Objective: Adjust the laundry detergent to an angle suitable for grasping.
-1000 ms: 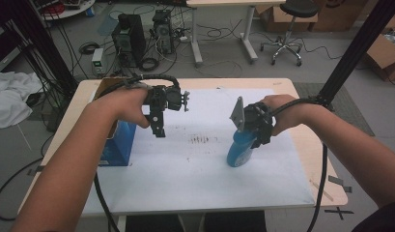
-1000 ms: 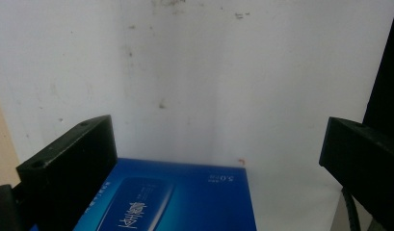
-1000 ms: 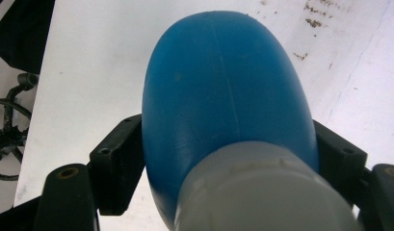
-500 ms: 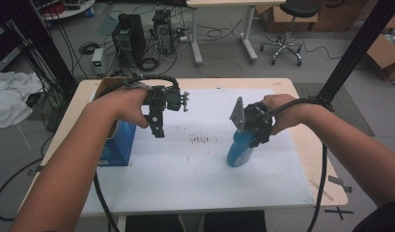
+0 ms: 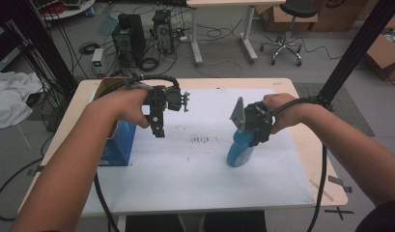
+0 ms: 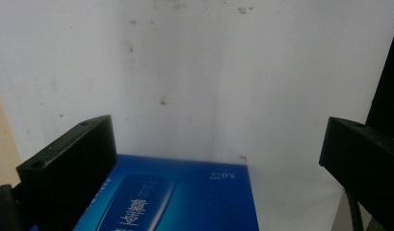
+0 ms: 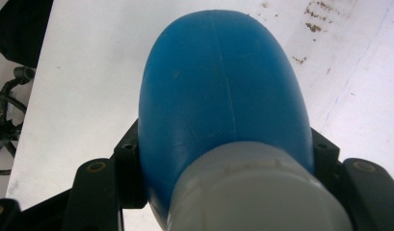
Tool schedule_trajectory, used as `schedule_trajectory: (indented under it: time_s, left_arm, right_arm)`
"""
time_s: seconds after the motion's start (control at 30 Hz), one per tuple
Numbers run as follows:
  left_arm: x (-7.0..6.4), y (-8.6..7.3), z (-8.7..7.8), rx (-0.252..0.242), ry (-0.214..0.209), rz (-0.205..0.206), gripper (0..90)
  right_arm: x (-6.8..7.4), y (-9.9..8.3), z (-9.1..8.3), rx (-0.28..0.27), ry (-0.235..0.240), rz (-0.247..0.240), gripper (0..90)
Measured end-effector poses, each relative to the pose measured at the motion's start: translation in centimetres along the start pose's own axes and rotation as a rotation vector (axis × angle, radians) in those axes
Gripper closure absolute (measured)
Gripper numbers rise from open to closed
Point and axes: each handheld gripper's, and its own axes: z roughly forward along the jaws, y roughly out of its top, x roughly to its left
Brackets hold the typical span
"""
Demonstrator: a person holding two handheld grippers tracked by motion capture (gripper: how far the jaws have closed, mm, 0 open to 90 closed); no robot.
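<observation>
R hand-held gripper (image 5: 250, 137) clamps the blue bottle (image 5: 239, 151) near its white cap, base on the worktop (image 5: 195, 183); L hand-held gripper (image 5: 158, 130) hangs open above the blue box (image 5: 119, 145), so lift straight, w/o tilting.

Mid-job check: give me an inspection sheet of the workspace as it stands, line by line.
Surface: white sheet on a wooden table, with dark specks near the middle.
Job's things: blue bottle upright with a pale cap; blue box at the left.
Clutter: nothing seen.
Grippers: right gripper shut on the blue bottle; left gripper open above the sheet, holding nothing.
Cables: one black cable trails from each gripper.
Surroundings: computer towers, office chair, cardboard boxes.
</observation>
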Motion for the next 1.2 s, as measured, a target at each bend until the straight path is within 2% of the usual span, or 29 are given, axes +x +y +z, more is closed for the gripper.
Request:
schedule_trajectory:
  time_s: [0.2, 0.33, 0.57, 1.0, 1.2]
  left_arm:
    - [-0.1, -0.2, -0.1, -0.005, 0.002, 0.001, 0.1]
    - [-0.1, -0.5, -0.2, -0.011, 0.007, -0.005, 0.1]
    - [-0.1, -0.7, -0.3, -0.014, 0.010, -0.006, 0.1]
    - [-0.4, -0.8, -0.8, -0.025, 0.020, 0.003, 0.1]
    - [-0.6, -0.8, -0.8, -0.024, 0.023, 0.009, 0.1]
  right_arm:
    - [-0.1, -0.1, 0.0, -0.010, 0.012, 0.006, 37.8]
    - [-0.4, -0.3, -0.2, -0.025, 0.023, 0.026, 38.0]
    - [-0.5, -0.3, -1.4, -0.035, 0.018, 0.045, 38.1]
    - [-0.7, 0.4, -3.0, -0.007, 0.015, 0.099, 38.1]
    - [-0.9, 0.8, -3.3, 0.019, 0.015, 0.156, 38.1]
